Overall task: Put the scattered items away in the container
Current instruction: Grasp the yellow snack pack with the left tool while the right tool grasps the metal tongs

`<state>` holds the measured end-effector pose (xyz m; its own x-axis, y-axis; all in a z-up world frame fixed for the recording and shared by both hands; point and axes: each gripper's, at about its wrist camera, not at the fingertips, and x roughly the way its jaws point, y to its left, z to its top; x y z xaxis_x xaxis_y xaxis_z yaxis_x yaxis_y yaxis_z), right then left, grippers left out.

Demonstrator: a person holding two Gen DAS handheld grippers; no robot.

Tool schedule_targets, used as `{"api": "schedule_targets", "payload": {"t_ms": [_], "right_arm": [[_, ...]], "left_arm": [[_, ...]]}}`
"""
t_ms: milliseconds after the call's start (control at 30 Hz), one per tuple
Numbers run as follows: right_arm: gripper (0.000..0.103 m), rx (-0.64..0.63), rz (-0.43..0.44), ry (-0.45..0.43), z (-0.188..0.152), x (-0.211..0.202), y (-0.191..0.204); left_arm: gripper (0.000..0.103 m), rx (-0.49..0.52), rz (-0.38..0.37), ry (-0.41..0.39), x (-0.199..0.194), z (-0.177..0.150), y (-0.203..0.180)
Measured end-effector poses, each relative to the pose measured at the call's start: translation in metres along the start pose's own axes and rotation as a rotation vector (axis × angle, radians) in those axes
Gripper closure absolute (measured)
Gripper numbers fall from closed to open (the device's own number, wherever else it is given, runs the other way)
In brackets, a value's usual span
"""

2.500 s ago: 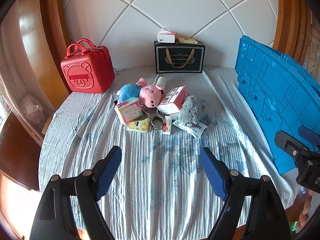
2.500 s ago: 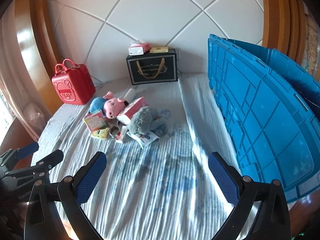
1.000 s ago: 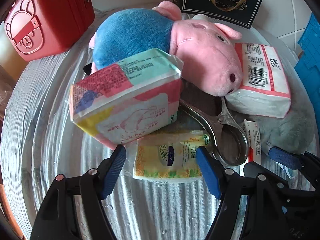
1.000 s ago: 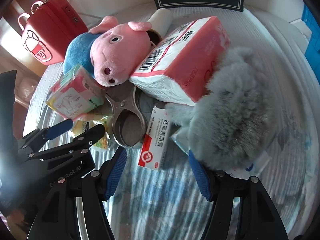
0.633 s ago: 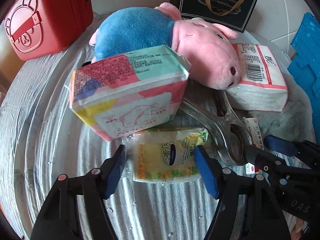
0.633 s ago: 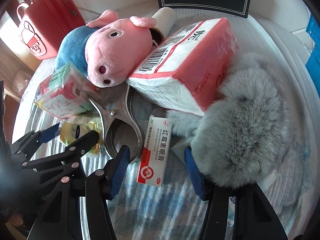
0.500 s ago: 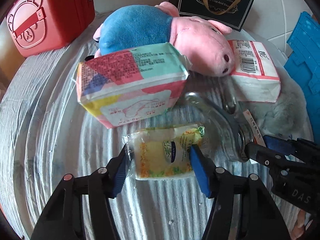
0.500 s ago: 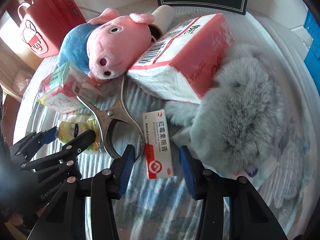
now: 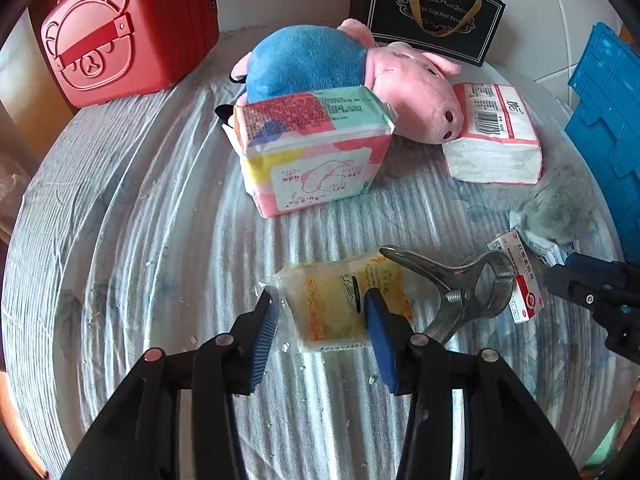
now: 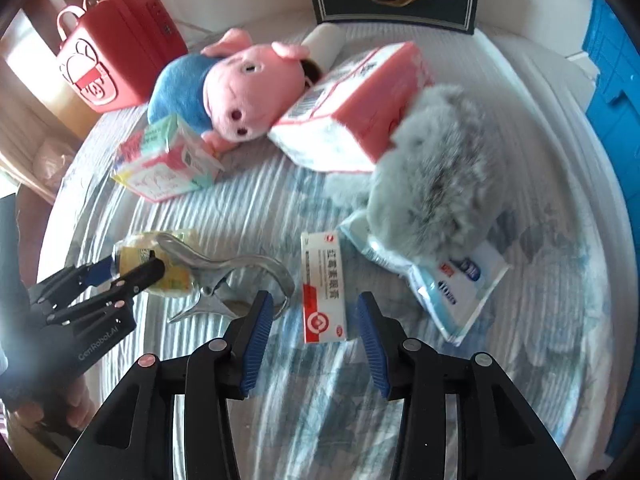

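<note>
Left wrist view: left gripper [image 9: 320, 320] jaws closing, pads pressing a yellow wipes packet [image 9: 340, 308] on the striped bedcover [image 9: 160, 208]. Right gripper [image 10: 314, 330] part open around the red-and-white ointment box [image 10: 323, 292]; contact unclear. Blue crate [image 9: 604, 128] far right, beyond both.

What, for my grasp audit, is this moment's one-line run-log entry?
left gripper: jaws closing, pinching yellow packet | right gripper: open astride medicine box

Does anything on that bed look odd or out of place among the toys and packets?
Yes: a big metal clamp lies on the bedspread among soft toys and packets, an odd bedfellow. Its tip rests on the yellow packet between the left fingers.
</note>
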<state>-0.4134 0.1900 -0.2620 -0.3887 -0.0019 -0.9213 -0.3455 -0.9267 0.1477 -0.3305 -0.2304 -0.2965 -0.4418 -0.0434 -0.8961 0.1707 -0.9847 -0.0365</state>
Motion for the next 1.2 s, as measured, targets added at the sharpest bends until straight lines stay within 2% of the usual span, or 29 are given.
{"api": "schedule_targets", "payload": {"t_ms": [67, 233, 333, 433, 500, 567, 633, 833, 900, 967, 1100, 1200], "right_arm": [[0.058, -0.004, -0.018, -0.006, 0.004, -0.007, -0.001], [0.058, -0.006, -0.005, 0.04, -0.015, 0.0, 0.007], [0.058, 0.013, -0.009, 0.063, -0.02, 0.005, 0.001], [0.058, 0.013, -0.005, 0.064, -0.018, 0.008, 0.011], [0.057, 0.007, -0.001, 0.066, -0.019, 0.008, 0.013], [0.057, 0.001, -0.002, 0.07, -0.02, 0.009, 0.016], [0.057, -0.001, 0.002, 0.074, -0.02, 0.011, 0.019], [0.056, -0.048, 0.054, 0.07, -0.019, 0.013, 0.044], [0.049, -0.064, 0.07, 0.073, -0.017, 0.017, 0.055], [0.037, -0.068, 0.086, 0.07, -0.016, 0.02, 0.065], [0.037, -0.035, 0.114, 0.065, -0.013, 0.026, 0.07], [0.035, -0.061, 0.095, 0.089, -0.012, 0.04, 0.081]], "left_arm": [[0.05, -0.001, 0.015, 0.003, 0.007, 0.009, 0.004], [0.05, 0.0, 0.014, 0.029, 0.018, 0.007, 0.003], [0.045, 0.009, 0.021, 0.017, 0.024, 0.007, 0.002], [0.045, 0.004, 0.013, 0.004, 0.024, 0.005, 0.0], [0.06, -0.026, -0.019, 0.003, 0.023, 0.003, 0.002], [0.073, -0.045, 0.0, 0.004, 0.018, -0.002, 0.003], [0.078, -0.068, 0.021, 0.003, 0.012, -0.01, 0.01], [0.083, -0.158, 0.114, -0.016, -0.013, -0.03, 0.042], [0.083, -0.189, 0.138, -0.03, -0.02, -0.032, 0.05], [0.083, -0.206, 0.139, -0.038, -0.017, -0.027, 0.062], [0.083, -0.217, 0.135, -0.054, -0.019, -0.027, 0.06], [0.083, -0.224, 0.124, -0.046, -0.014, -0.025, 0.06]]}}
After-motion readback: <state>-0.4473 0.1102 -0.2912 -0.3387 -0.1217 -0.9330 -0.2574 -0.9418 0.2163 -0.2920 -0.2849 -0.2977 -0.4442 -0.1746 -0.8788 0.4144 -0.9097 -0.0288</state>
